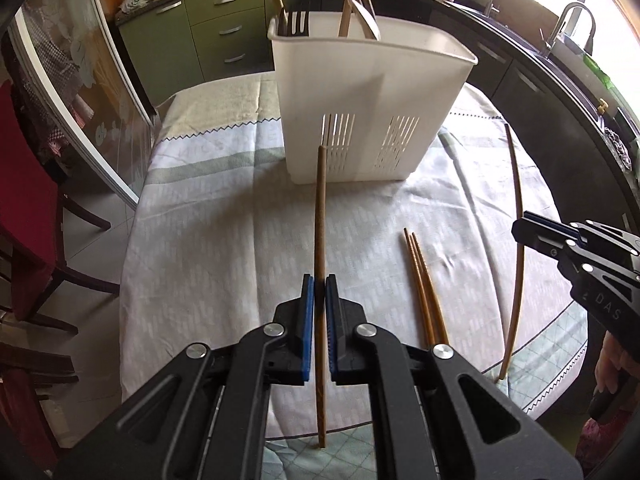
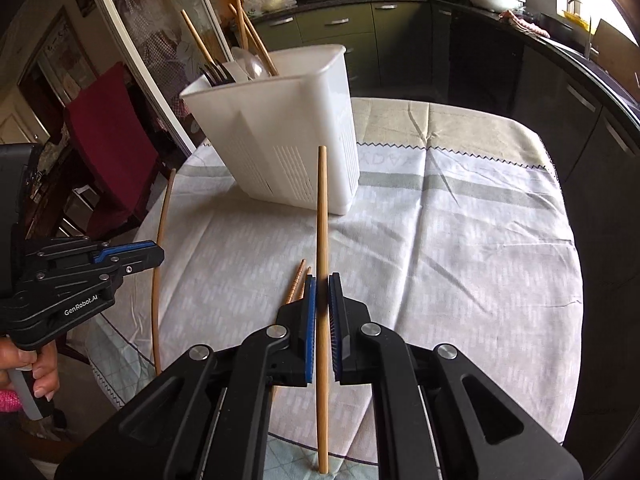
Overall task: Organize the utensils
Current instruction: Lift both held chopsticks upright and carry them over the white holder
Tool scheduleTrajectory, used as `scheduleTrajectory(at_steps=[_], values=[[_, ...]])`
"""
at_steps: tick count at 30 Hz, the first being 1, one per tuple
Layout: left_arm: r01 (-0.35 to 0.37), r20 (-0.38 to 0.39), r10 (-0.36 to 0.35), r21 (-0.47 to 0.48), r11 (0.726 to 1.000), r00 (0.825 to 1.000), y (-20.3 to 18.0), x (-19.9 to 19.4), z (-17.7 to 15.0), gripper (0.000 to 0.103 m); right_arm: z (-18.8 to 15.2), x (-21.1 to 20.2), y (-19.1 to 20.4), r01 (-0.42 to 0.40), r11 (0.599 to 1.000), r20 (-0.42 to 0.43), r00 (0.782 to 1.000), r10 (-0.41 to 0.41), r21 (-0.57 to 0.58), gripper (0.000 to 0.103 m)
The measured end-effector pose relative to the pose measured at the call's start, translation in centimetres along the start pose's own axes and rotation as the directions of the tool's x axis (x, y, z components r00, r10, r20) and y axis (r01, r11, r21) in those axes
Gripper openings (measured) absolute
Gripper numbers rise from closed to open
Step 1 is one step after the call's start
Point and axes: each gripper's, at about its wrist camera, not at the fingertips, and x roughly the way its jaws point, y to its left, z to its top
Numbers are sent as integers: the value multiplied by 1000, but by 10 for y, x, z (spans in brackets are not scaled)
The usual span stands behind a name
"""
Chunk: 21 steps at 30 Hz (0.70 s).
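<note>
Left hand-held gripper [image 1: 319, 280]: closed on a dark brown chopstick [image 1: 321, 216], shaft running toward 12 o'clock. Right hand-held gripper [image 2: 322, 280]: closed on a paler chopstick [image 2: 322, 208], likewise pointing to 12 o'clock. Loose chopsticks [image 1: 424, 280]: a small bundle, count unclear, lying on the cloth at 3 o'clock of the left grip in the left wrist view; apparently not yet sorted. Table [image 2: 460, 248]: round, covered with a pale patterned cloth, its edge curving off close behind both grippers; bare cloth between grippers and holder, so the path ahead looks open. White utensil holder [image 1: 372, 92]: upright at 12 o'clock, slotted low on its walls, already carrying a fork, a spoon and several chopsticks in its far part; near part looks free. Judged partway: some stored, two in hand, the bundle remaining. Red chair [image 2: 112, 136]: beyond the table at 10 o'clock in the right wrist view.
</note>
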Motion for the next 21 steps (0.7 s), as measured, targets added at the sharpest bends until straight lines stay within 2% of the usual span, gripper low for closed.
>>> scheduleTrajectory(at_steps=[9, 21], values=[[19, 115, -20, 10, 1000, 993, -1, -45, -1, 6, -17, -65, 7, 7, 1000, 150, 989, -5, -15, 7], [26, 153, -29, 20, 999, 988, -6, -62, -3, 6, -29, -87, 11, 16, 1000, 183, 983, -11, -26, 7]])
